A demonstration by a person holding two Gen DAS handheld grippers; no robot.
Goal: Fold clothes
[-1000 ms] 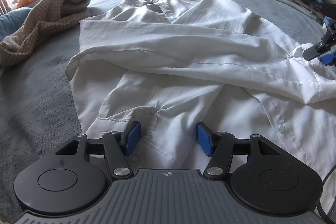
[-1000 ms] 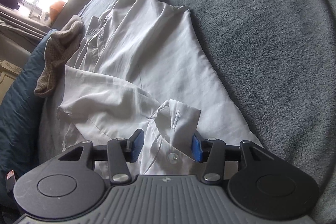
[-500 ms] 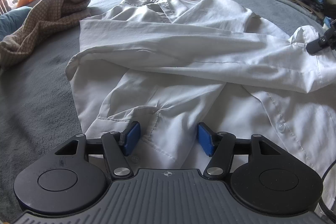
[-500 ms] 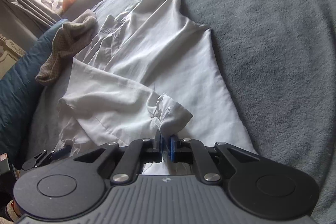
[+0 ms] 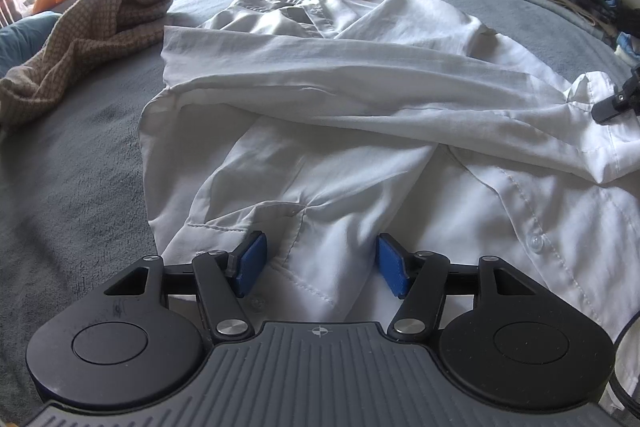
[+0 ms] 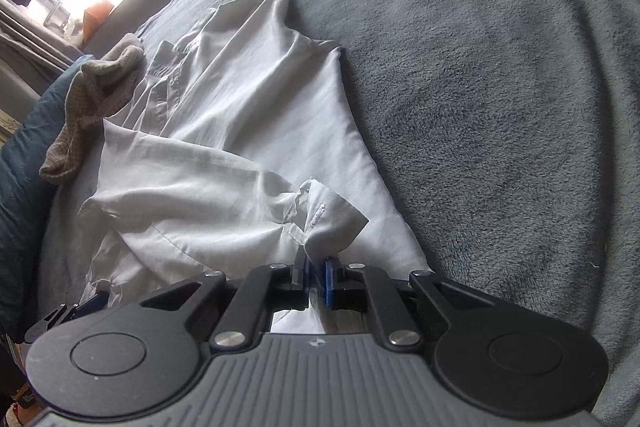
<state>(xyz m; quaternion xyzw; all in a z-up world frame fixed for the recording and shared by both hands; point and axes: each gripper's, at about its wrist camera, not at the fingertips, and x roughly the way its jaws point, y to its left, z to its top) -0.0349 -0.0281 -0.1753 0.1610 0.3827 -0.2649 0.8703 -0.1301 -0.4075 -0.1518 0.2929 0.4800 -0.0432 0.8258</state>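
Grey blanket (image 5: 80,163), brown knit (image 5: 92,39) beside shirt (image 5: 360,99)

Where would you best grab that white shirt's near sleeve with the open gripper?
At the cuff, coming in low from the near edge. Its stitched double edge lies raised just ahead of the left gripper, whose pads straddle the sleeve without pressing. The right gripper already pinches the other cuff.

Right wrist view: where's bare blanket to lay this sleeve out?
Open grey blanket lies right of the white shirt. Left is crowded: the brown knit garment touches the shirt. The right gripper pinches the cuff.
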